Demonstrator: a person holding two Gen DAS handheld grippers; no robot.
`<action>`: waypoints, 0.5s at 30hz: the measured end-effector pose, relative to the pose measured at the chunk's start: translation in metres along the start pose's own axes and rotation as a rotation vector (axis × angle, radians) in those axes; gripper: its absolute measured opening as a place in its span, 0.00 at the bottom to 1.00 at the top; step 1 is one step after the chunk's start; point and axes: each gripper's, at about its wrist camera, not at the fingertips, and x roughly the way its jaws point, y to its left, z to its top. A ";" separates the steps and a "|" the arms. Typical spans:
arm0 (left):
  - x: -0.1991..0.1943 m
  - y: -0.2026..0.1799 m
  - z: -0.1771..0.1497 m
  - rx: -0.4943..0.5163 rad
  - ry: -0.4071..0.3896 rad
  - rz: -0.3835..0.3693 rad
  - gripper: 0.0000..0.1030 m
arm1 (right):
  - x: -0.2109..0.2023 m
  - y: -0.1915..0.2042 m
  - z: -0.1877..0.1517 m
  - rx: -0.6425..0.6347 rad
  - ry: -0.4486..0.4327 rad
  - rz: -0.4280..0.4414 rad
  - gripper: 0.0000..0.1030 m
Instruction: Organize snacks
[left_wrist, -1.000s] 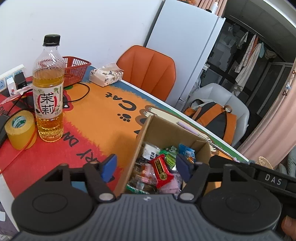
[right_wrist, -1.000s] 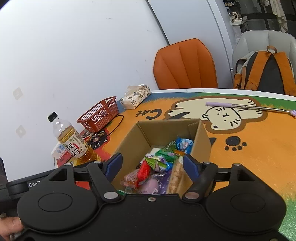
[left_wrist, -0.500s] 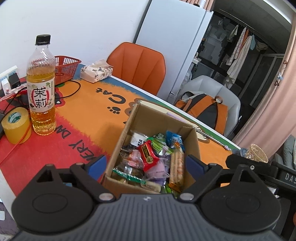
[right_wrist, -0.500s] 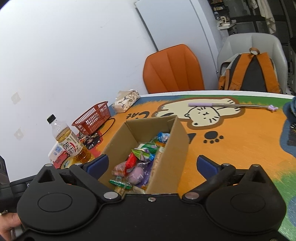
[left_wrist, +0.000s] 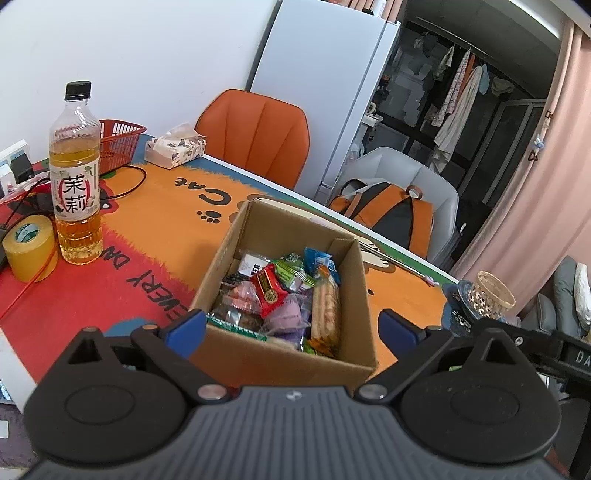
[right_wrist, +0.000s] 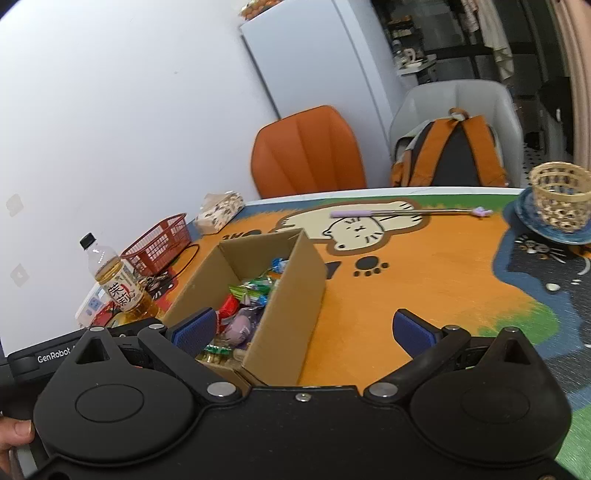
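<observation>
Left gripper (left_wrist: 291, 326): jaws spread wide and opening, pads clear of the cardboard box (left_wrist: 258, 354), whose near end lies between them. Right gripper (right_wrist: 308, 330): jaws fully spread, pinching nothing; the box's right wall (right_wrist: 291, 306) stands between the pads, apart from both. The box sits on the table (right_wrist: 424, 280), open-topped and packed with wrapped snacks (left_wrist: 280, 299), a red packet (left_wrist: 269, 290) uppermost.

Both grippers tilt down toward the table. A thumb (right_wrist: 16, 432) shows at the right view's lower left edge.

Legible writing: "GenRobot" on the left gripper's body (right_wrist: 53, 356); "茉莉" on the tea bottle (left_wrist: 75, 173); "Cat" on the table mat (left_wrist: 207, 192).

Only the left view shows the yellow tape roll (left_wrist: 29, 247). Only the right view shows the blue plate (right_wrist: 532, 225) fully, under a woven basket (right_wrist: 559, 201).
</observation>
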 end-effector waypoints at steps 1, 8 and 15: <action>-0.002 -0.001 -0.002 0.003 -0.001 -0.002 0.96 | -0.004 0.000 -0.001 0.001 -0.006 -0.006 1.00; -0.021 -0.008 -0.006 0.016 -0.025 -0.010 0.97 | -0.032 -0.002 -0.005 -0.008 -0.032 -0.008 1.00; -0.040 -0.013 -0.009 0.018 -0.068 -0.016 1.00 | -0.058 0.004 -0.006 -0.047 -0.074 -0.008 1.00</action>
